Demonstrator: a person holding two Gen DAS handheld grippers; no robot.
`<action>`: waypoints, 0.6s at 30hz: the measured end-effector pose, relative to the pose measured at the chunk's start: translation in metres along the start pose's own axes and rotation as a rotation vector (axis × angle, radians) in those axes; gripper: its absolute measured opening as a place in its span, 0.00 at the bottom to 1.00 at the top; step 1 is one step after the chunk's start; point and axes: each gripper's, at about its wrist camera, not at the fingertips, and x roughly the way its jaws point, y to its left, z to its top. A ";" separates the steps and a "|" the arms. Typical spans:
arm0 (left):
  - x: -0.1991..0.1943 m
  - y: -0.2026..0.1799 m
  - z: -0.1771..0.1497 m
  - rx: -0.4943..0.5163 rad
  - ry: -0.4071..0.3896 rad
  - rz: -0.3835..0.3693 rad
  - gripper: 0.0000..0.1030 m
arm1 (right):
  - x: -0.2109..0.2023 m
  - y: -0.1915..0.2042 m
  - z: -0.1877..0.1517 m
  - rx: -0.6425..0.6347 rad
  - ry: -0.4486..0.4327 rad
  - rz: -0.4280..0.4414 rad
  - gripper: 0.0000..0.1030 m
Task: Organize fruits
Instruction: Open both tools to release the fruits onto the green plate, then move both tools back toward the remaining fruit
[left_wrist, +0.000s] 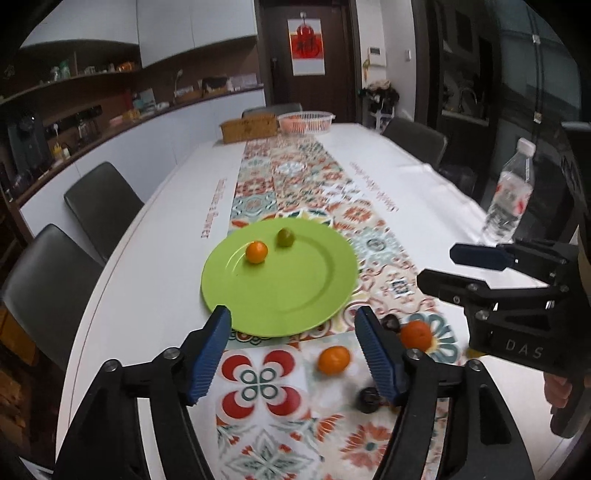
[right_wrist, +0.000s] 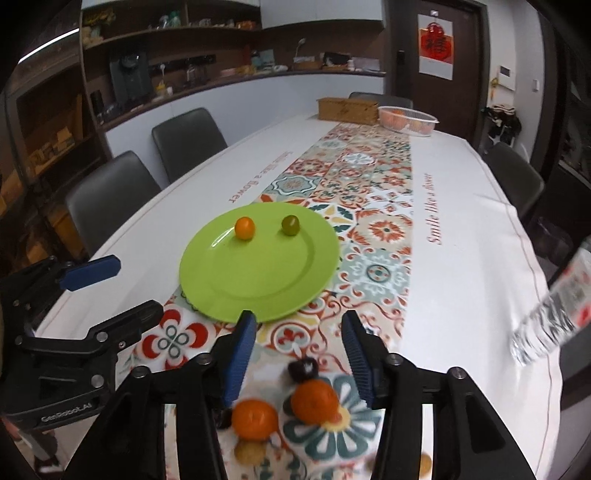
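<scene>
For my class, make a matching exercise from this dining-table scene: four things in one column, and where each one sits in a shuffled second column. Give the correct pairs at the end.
Column 1
1. small green fruit
2. water bottle
3. white plastic basket
4. two orange mandarins

Column 2
A. far end of the table, beside a wooden box
B. on the patterned runner, near side of the green plate
C. on the green plate, next to a small orange fruit
D. standing on the white cloth at the table's right edge

Pairs: 1-C, 2-D, 3-A, 4-B
</scene>
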 end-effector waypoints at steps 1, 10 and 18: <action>-0.007 -0.003 0.000 -0.005 -0.012 -0.003 0.72 | -0.008 -0.001 -0.002 0.002 -0.007 -0.003 0.48; -0.049 -0.022 -0.016 -0.073 -0.074 -0.023 0.81 | -0.062 -0.010 -0.030 0.034 -0.083 -0.074 0.60; -0.063 -0.041 -0.039 -0.086 -0.117 -0.036 0.84 | -0.087 -0.011 -0.068 0.014 -0.129 -0.162 0.60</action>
